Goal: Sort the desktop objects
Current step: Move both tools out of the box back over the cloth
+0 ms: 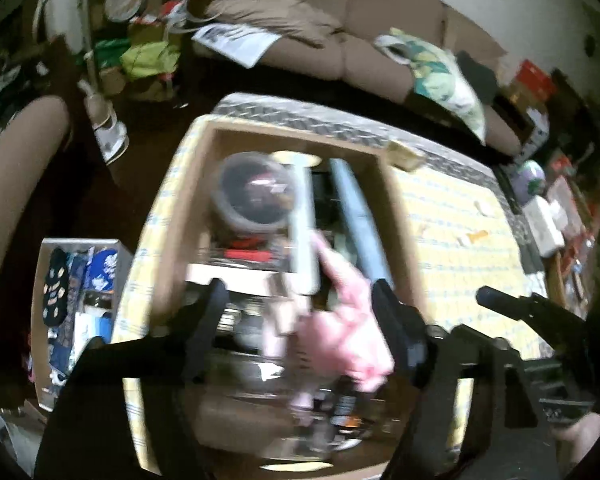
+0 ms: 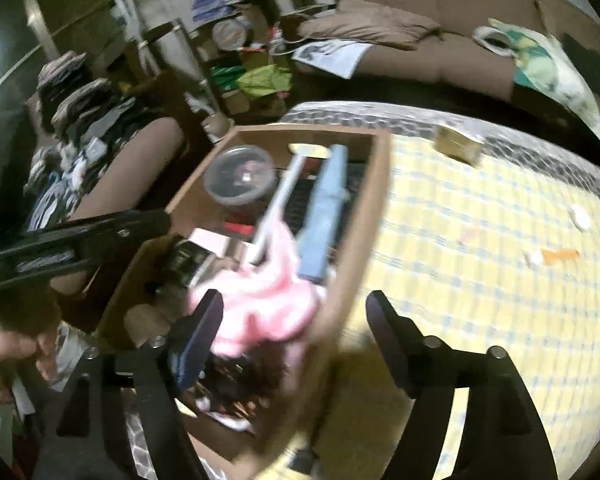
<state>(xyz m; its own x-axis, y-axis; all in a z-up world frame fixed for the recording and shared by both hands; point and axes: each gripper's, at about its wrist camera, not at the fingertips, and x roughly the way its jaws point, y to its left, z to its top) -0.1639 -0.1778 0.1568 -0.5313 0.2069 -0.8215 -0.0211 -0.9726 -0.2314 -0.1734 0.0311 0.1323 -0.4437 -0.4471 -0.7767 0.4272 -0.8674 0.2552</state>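
Note:
An open cardboard box (image 1: 400, 216) (image 2: 374, 200) stands on a yellow checked tablecloth (image 2: 480, 240). In it lie a clear round tub (image 1: 256, 196) (image 2: 240, 180), a white stick (image 1: 304, 232) (image 2: 278, 204), a long blue object (image 1: 360, 224) (image 2: 324, 220) and a crumpled pink cloth (image 1: 340, 332) (image 2: 260, 308). My left gripper (image 1: 298, 320) hangs open over the box, above the pink cloth, its pads apart from it. My right gripper (image 2: 294, 328) is open over the box's near right wall, with the cloth below its left finger. The frames are blurred.
On the cloth to the right lie an orange scrap (image 1: 478, 236) (image 2: 560, 255) and a small tan box (image 1: 406, 156) (image 2: 458, 146). A brown sofa (image 1: 380, 20) runs behind the table. A bin of socks (image 1: 76, 280) stands at the left. A hand (image 2: 4, 356) holds the left tool.

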